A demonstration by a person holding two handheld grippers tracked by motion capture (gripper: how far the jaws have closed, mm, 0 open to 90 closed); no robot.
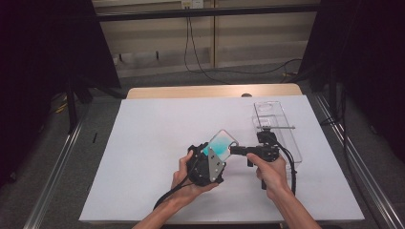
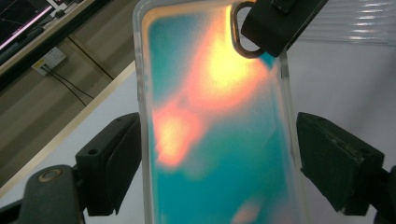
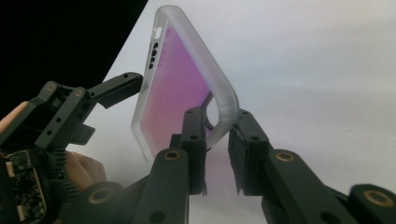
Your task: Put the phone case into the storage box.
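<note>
High view: my left gripper (image 1: 216, 153) clamps the phone case (image 1: 220, 143) across its width, steadying it, while my right gripper (image 1: 235, 150) pinches its camera-cutout corner.

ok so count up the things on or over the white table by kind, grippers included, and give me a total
Phone case, teal and orange with a clear rim: 1
Clear plastic box: 1
Handheld grippers: 2, the left gripper and the right gripper
Total: 4
</note>
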